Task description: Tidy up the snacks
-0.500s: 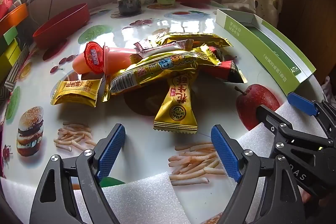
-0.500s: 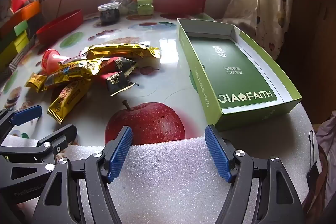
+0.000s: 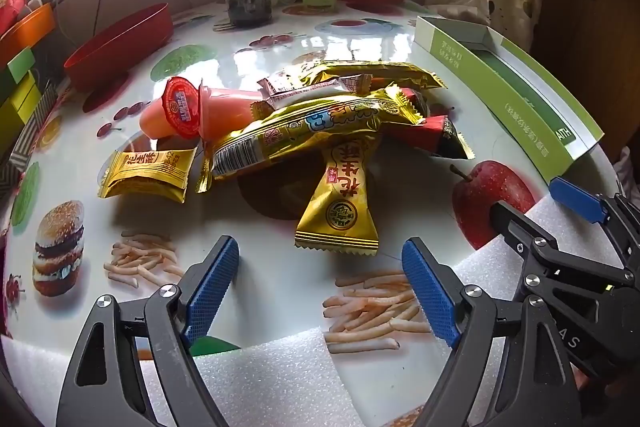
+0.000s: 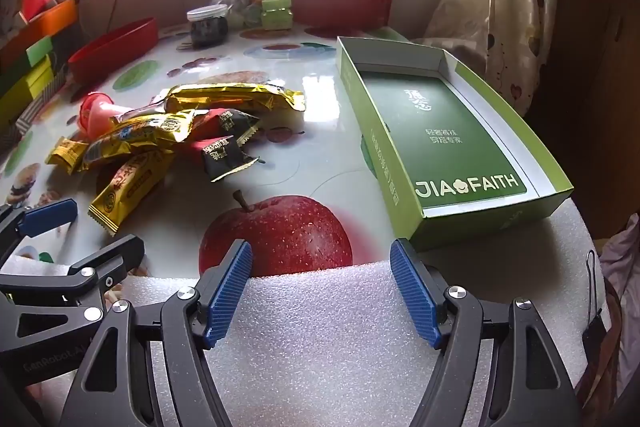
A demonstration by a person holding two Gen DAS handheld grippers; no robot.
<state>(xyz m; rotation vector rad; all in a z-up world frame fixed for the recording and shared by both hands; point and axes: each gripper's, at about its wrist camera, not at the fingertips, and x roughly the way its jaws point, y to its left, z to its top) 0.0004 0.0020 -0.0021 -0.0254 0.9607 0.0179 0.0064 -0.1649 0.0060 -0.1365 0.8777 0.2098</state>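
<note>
From the left wrist camera, the left gripper [image 3: 320, 287] hangs over the near edge of the table [image 3: 280, 271], its blue-padded jaws spread wide with nothing between them. Just ahead of the jaws lies the pile of snacks. The nearest piece is a gold peanut-candy packet [image 3: 340, 211], its crimped end pointing toward the gap between the fingers but clear of both pads. Across it lies a longer gold wrapper [image 3: 304, 135]; a small gold packet [image 3: 148, 173] lies apart to the left, and an orange jelly cup [image 3: 182, 109] lies on its side behind. Red-and-black packets [image 3: 436, 135] poke out on the right of the heap. The green box [image 3: 504, 95] stands open further right, well apart from the pile. The right gripper [image 3: 540, 203] shows at the right edge.

From the right wrist camera, the right gripper [image 4: 320, 291] is also fully open and empty, held over a white foam sheet [image 4: 320, 339] at the table's edge. The snack pile [image 4: 160, 143] sits ahead and to the left, well away from these jaws. The green box [image 4: 448, 139] lies ahead and to the right, nearer, with nothing inside. The left gripper [image 4: 76, 227] reaches in from the left.
</note>
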